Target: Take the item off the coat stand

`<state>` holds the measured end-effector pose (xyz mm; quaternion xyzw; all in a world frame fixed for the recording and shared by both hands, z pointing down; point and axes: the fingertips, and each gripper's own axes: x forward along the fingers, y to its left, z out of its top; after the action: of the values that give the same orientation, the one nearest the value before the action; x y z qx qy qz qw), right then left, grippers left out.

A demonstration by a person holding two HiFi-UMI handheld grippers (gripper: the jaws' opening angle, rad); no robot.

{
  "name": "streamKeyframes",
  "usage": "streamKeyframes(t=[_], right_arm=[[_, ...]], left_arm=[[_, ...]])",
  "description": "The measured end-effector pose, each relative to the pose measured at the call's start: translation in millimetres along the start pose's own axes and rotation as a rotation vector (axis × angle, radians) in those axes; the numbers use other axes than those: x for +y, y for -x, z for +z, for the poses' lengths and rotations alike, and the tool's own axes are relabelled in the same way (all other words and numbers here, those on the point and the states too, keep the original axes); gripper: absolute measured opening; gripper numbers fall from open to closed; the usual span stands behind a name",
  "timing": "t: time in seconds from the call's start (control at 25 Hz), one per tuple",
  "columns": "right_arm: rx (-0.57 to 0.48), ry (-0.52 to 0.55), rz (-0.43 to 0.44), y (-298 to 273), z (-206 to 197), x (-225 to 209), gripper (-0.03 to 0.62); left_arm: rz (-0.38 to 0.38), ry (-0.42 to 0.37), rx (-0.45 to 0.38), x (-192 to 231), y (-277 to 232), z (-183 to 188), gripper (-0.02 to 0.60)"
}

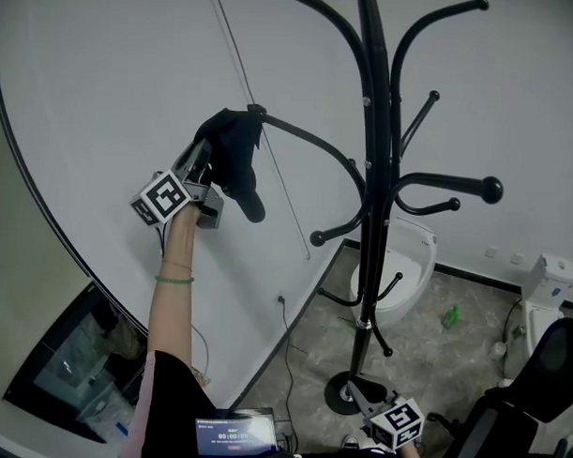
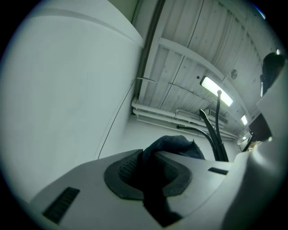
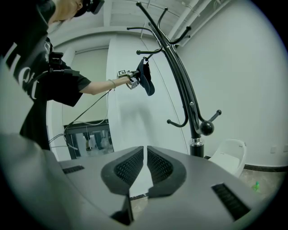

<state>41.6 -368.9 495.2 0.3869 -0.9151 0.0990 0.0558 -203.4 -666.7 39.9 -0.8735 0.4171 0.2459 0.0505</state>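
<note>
A dark cap [image 1: 234, 160] hangs at the tip of a long hook arm [image 1: 299, 135] of the black coat stand [image 1: 371, 226]. My left gripper [image 1: 206, 161] is raised to it from the left and is shut on the cap's fabric. In the left gripper view the dark cloth [image 2: 175, 146] fills the gap between the pads [image 2: 130, 166], with the coat stand [image 2: 211, 130] behind it. The right gripper view shows the cap [image 3: 146, 78] and the left gripper [image 3: 130, 81] from below. My right gripper [image 1: 356, 392] is low by the stand's base, shut [image 3: 145, 155] and holding nothing.
A curved white wall stands close behind the cap. On the floor beyond the stand are a white chair [image 1: 407, 260], a small green object [image 1: 449, 316] and a white unit [image 1: 547, 279]. A black office chair [image 1: 534, 392] is at the lower right. A lit screen [image 1: 234, 433] sits below.
</note>
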Motion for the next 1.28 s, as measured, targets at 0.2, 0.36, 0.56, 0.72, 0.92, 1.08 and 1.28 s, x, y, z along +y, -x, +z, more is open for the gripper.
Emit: streamKeyframes(t=[0.2,0.36,0.56,0.72,0.92,1.08,1.28], right_arm=[[-0.008,0.014,0.017,-4.6,6.5,8.7,0.035],[-0.06,0.06,0.06,-16.8,38.4,9.5,0.035],[-0.106,0.19,0.145,-34.9,99.3,22.3,0.035],[-0.16,0.239,0.174,-46.3,136.6,28.8,0.035],[-0.186,0.282,0.196,-57.8,160.5,39.3,0.035],[-0.194,0.289,0.201,-63.2,166.8,50.2,0.035],[-0.184,0.293,0.211,-65.9,162.9,70.0,0.035]], left_arm=[[-0.018,-0.042,0.029,-4.7,-7.5,12.8,0.04],[0.044,0.026,0.015,19.8,7.8,8.3,0.04],[0.085,0.071,0.002,47.0,46.8,-0.1,0.04],[0.108,-0.043,0.123,51.2,78.4,-31.3,0.04],[0.095,-0.05,0.209,43.4,127.1,-71.9,0.04],[0.065,0.002,0.235,28.6,168.6,-94.6,0.04],[0.04,0.009,0.28,5.9,216.4,-118.4,0.04]])
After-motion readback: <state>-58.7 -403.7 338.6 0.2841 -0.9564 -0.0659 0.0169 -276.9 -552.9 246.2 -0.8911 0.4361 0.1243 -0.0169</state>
